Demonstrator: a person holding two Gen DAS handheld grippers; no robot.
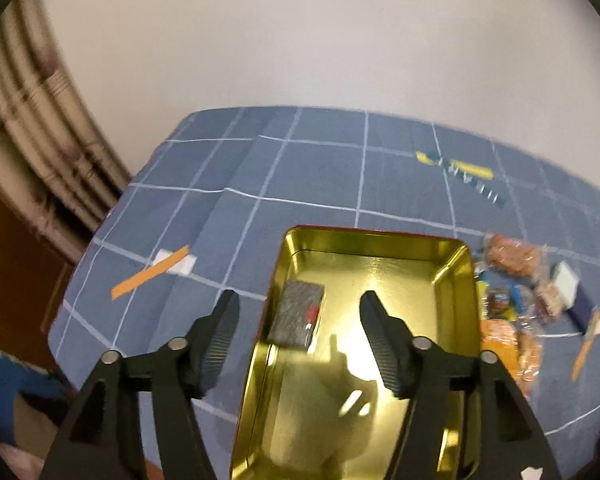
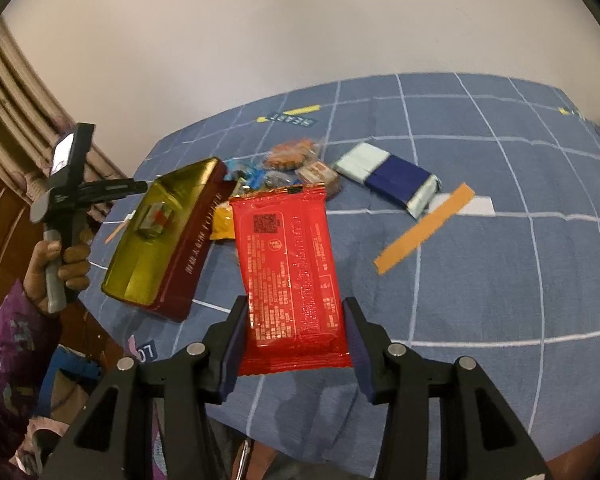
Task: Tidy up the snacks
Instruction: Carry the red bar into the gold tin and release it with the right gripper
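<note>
Gold-lined and red outside, one open tin [image 2: 168,236] sat on the blue checked cloth [image 2: 480,280] with a single grey wrapped snack [image 1: 298,314] inside it. Above the tin, the left gripper [image 1: 296,334] hung with jaws apart, holding nothing. Right of the tin, the right gripper [image 2: 296,346] was clamped on one red packet [image 2: 290,276]. Beyond the tin lay a jumbled pile of small snacks [image 2: 296,164], their number unclear, and one blue-and-white pack [image 2: 388,176].
</note>
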